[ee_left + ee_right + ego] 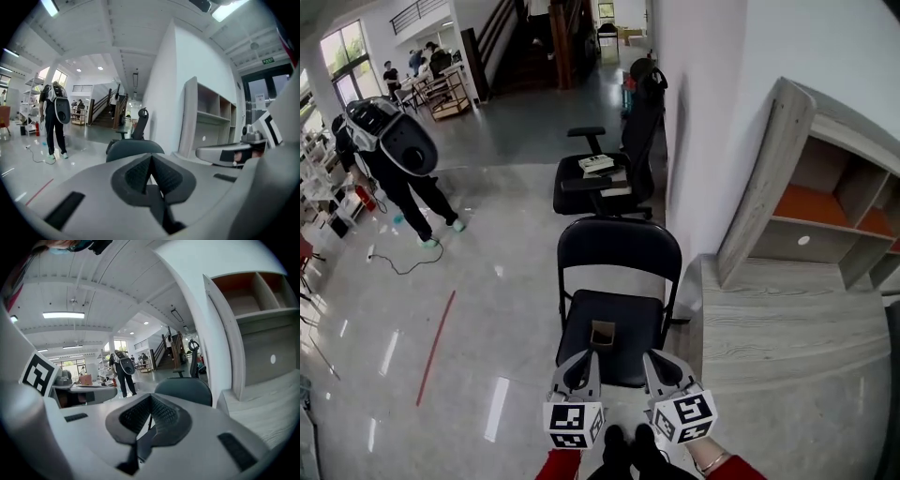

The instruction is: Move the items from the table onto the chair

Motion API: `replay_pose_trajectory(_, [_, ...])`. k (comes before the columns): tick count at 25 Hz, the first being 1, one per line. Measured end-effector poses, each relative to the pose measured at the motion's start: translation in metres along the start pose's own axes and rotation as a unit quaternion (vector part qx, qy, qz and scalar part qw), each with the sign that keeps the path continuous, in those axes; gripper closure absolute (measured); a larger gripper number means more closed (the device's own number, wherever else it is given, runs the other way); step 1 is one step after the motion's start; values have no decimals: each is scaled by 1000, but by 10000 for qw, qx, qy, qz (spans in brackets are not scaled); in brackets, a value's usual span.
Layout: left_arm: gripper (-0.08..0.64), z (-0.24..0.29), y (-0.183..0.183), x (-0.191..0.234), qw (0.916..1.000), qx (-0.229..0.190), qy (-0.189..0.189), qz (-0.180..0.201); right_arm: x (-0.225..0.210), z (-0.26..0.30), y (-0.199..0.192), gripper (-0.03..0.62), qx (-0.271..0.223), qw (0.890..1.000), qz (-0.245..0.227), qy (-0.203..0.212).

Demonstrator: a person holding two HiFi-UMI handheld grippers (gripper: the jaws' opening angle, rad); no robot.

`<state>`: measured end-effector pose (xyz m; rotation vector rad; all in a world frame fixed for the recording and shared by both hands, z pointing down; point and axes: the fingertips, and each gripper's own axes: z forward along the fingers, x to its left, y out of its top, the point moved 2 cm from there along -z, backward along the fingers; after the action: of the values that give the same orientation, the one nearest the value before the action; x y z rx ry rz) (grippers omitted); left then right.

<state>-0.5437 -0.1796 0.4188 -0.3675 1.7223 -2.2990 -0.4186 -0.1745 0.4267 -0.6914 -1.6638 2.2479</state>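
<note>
Left gripper is pressed together with nothing in it, and its own view shows the pads meeting at the tip. Right gripper looks the same: pads together, nothing pinched. In the head view both hang side by side over the front edge of the black folding chair.

The only task item I can spot is a small brown box-like thing. It's already on the seat at about 12 o'clock from the gap between the two, just past the tips. It's slightly nearer the left one, about 1 o'clock from it and 10 o'clock from the right. It looks roughly square from up here, so I can't call a long axis.

The bench is off at 3 o'clock, and apart from the open shelf unit standing on it, the part in view looks bare. My guess is the move is about done, or the next pickup means turning right, with the right one closer to the bench
</note>
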Motion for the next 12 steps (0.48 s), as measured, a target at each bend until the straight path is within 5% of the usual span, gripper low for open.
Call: replay_pose_trajectory(12, [552,-20,20,-3,9992,-365,-136,131,-21,-25,17,586,-193,9998,-17,-76])
